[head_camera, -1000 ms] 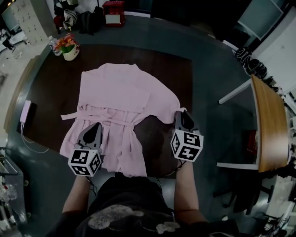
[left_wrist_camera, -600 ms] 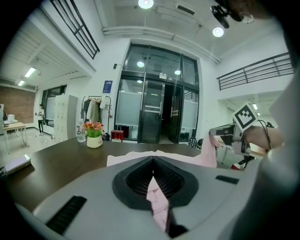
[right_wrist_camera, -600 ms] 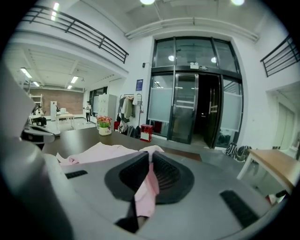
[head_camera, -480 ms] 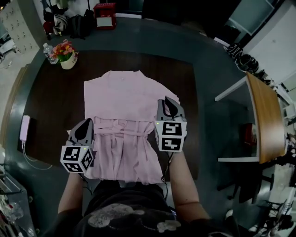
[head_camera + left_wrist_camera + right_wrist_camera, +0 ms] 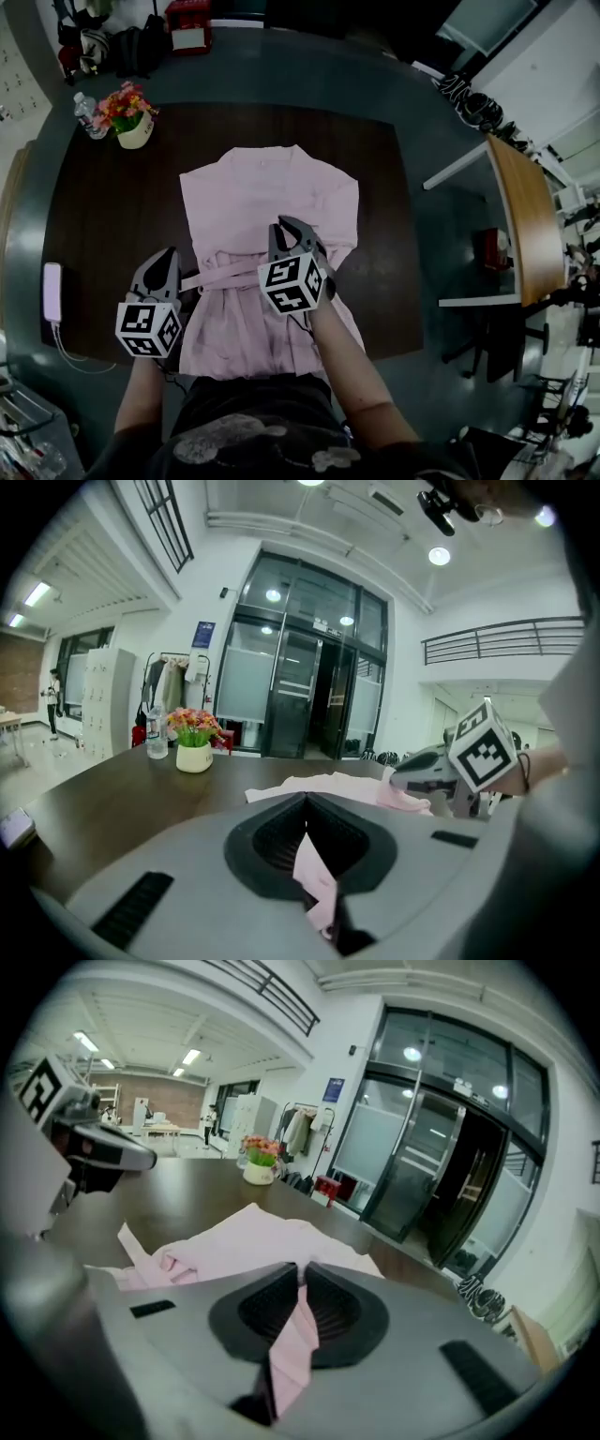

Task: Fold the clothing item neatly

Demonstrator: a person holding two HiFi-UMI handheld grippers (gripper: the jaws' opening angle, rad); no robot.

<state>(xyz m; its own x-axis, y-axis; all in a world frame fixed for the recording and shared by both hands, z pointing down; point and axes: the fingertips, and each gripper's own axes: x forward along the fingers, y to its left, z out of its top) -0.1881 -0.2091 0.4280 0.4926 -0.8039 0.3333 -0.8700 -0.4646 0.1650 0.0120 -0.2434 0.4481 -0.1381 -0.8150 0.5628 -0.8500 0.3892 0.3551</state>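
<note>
presently, the pink garment point(image 5: 253, 192) lies flat on the dark bench point(image 5: 103, 216). its long axis runs straight away from the person, with the collar at the far end and the hem at the near edge.

the right hand-held gripper point(image 5: 286, 225) sits over the garment's midline, just past the waist belt point(image 5: 220, 275). its own view shows the jaws clenched on a pinch of pink cloth that hangs down between the pads. the left hand-held gripper point(image 5: 166, 256) stands at the garment's left edge, level with the belt and a little nearer the person. its view shows the jaws clamped on a strip of the same cloth. both are therefore grasping the garment, and neither is released.

we judge that the coming move turns on that midline. the right hand is already above it, so its cloth only needs to go down onto the body along the long axis. the left hand has the full left half yet to carry across to the right.

the garment is a thin, soft robe. its upper body is smooth and roughly rectangular. the skirt is creased lengthwise and flares toward the hem. the far right shoulder bulges out past the line of the fold. we consider that the belt, loose across the waist, may drag or bunch when the sides come in.
</note>
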